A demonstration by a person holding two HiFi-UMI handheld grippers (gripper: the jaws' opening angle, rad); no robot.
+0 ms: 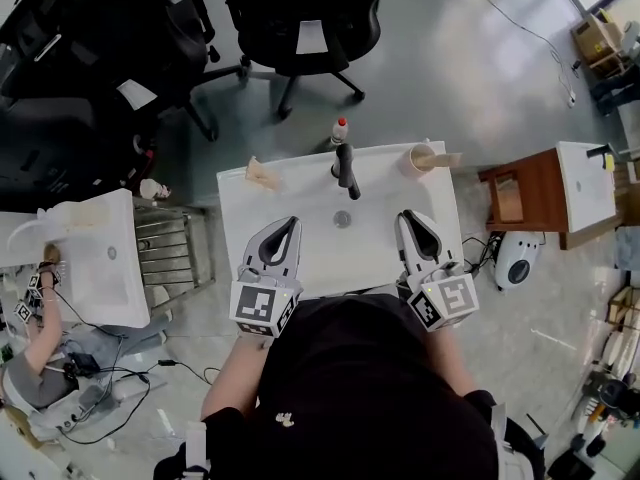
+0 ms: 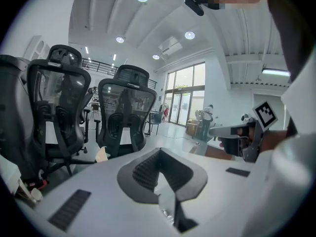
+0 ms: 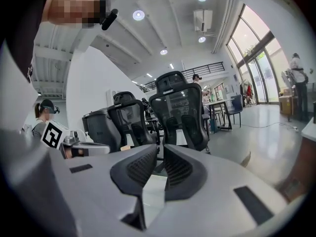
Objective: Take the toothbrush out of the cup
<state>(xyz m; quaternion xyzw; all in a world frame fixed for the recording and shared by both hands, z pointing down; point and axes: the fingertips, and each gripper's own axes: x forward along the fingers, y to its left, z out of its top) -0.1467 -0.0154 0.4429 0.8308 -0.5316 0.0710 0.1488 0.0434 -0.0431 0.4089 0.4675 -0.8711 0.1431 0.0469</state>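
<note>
A tan cup (image 1: 424, 158) stands at the far right corner of the white washbasin (image 1: 300, 258). A pale toothbrush (image 1: 445, 158) leans out of it to the right. My left gripper (image 1: 293, 222) hovers over the basin's near left part, shut and empty, and its own view shows the jaws (image 2: 159, 152) closed. My right gripper (image 1: 407, 218) is over the near right part, a short way in front of the cup, also shut with nothing held (image 3: 160, 154). Each gripper shows in the other's view, the right gripper (image 2: 237, 132) and the left gripper (image 3: 74, 144).
A black tap (image 1: 346, 169) and a red-capped bottle (image 1: 340, 128) stand at the basin's back middle, with the drain (image 1: 342, 219) in front. A tan object (image 1: 262, 174) lies at the back left corner. Black office chairs (image 1: 300, 28) stand beyond, and a wooden stand (image 1: 510, 198) is at the right.
</note>
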